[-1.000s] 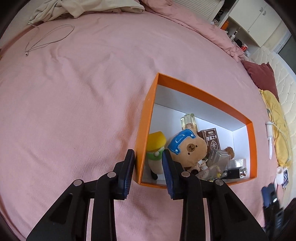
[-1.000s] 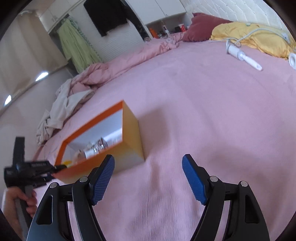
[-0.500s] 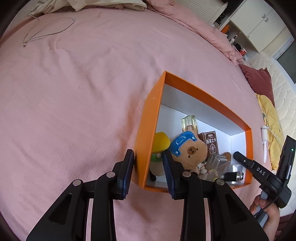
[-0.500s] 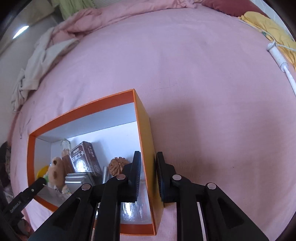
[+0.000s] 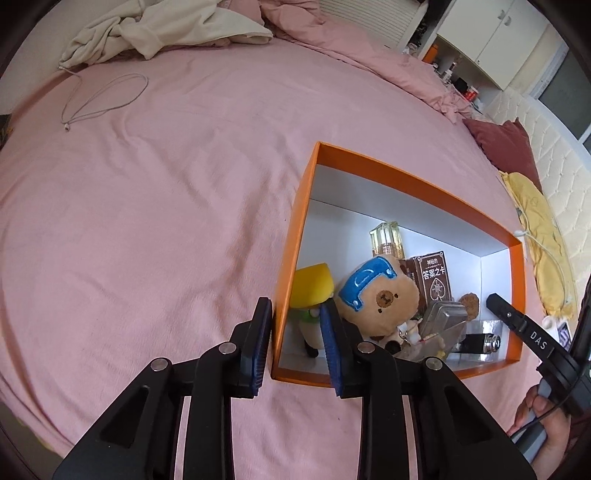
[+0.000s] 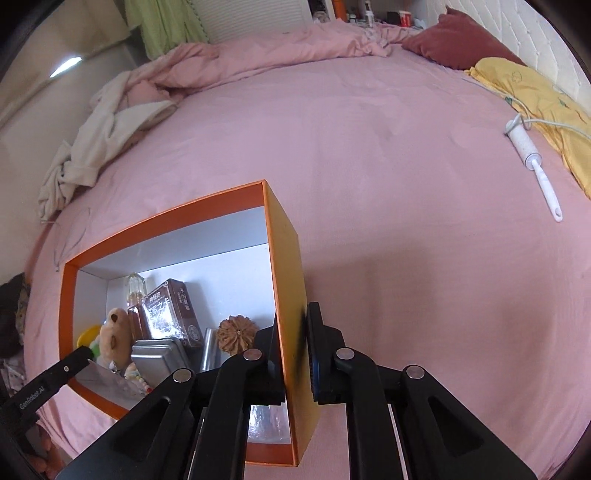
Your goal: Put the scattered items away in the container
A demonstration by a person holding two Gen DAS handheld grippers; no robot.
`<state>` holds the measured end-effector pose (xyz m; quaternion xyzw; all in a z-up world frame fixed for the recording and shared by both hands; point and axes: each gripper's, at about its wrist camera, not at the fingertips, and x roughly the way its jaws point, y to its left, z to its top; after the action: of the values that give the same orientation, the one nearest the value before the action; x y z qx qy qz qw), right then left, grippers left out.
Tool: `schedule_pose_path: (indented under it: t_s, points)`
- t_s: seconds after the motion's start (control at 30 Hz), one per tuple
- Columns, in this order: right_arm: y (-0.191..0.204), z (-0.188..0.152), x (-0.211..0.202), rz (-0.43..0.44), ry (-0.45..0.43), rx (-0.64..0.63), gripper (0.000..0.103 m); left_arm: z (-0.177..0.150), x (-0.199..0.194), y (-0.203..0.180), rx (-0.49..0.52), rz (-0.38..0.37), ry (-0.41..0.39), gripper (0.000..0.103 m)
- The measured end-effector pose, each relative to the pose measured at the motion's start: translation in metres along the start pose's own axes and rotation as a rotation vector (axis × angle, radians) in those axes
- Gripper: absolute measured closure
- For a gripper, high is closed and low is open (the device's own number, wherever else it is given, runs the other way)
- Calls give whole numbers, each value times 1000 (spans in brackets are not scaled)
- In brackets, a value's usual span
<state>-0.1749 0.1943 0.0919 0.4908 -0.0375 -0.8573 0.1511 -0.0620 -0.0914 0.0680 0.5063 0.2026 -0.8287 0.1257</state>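
An orange box (image 5: 406, 177) with a white inside sits on the pink bed. It holds a bear plush (image 5: 380, 295), a yellow-capped toy (image 5: 310, 284), a brown card pack (image 5: 432, 277), a perfume bottle (image 5: 386, 240), a silver tin (image 5: 443, 317) and a walnut-like ball (image 6: 236, 334). My left gripper (image 5: 295, 332) straddles the box's left wall near the front corner, with a gap left on the inner side. My right gripper (image 6: 295, 332) is shut on the right wall of the orange box (image 6: 166, 218), one pad on each face.
A white cable (image 5: 103, 96) and crumpled cream clothes (image 5: 155, 33) lie at the far side of the bed. A white lint roller (image 6: 532, 158), a yellow cloth (image 6: 535, 96) and a maroon pillow (image 6: 458, 44) lie to the right. A hand (image 5: 546, 424) holds the right gripper.
My right gripper came down from open over the bed onto the box's right wall and shut on it. The left gripper kept its place astride the left wall.
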Motion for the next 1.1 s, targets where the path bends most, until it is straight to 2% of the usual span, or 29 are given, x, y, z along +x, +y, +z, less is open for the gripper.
schedule_pose_path:
  t_s: [0.1, 0.27, 0.37, 0.47, 0.6, 0.7, 0.73, 0.8, 0.83, 0.87, 0.93, 1.0, 1.07, 1.1]
  points:
    - [-5, -13, -22, -4, -7, 15, 94, -14, -12, -4, 7, 4, 1, 75]
    - [-14, -49, -35, -19, 29, 74, 94, -36, -32, -11, 19, 11, 1, 75]
    - [-19, -68, -23, -41, 72, 81, 94, -51, -10, -5, 12, 24, 46, 74]
    - [-18, -86, -2, -82, 121, 41, 94, -60, -2, 2, -19, -6, 23, 73]
    - [-27, -93, 6, -40, 103, 66, 94, -57, 0, 0, -7, 6, 30, 73]
    - [-23, -94, 6, -53, 96, 50, 94, -56, 2, 0, -4, 2, 37, 72]
    - [-23, -94, 6, -55, 90, 50, 94, -56, 4, 1, -10, -12, 49, 69]
    - [-24, -95, 7, -49, 85, 54, 94, -57, 9, 2, -23, -39, 74, 55]
    - [-26, -95, 8, -42, 82, 58, 94, -59, 11, 4, -46, -48, 89, 46]
    - [-28, -95, 8, -29, 71, 68, 92, -61, 12, 7, -83, -52, 106, 41]
    - [-38, -95, 0, 18, 11, 129, 88, -65, 9, 14, -159, -62, 123, 41]
    - [-43, -95, -18, 46, -81, 187, 62, -60, -12, 21, -203, -67, 55, 41]
    - [-40, -90, -43, 49, -186, 183, 50, -50, -39, 25, -206, -43, -25, 41]
    - [-36, -86, -57, 44, -230, 163, 47, -45, -53, 24, -195, -28, -65, 41]
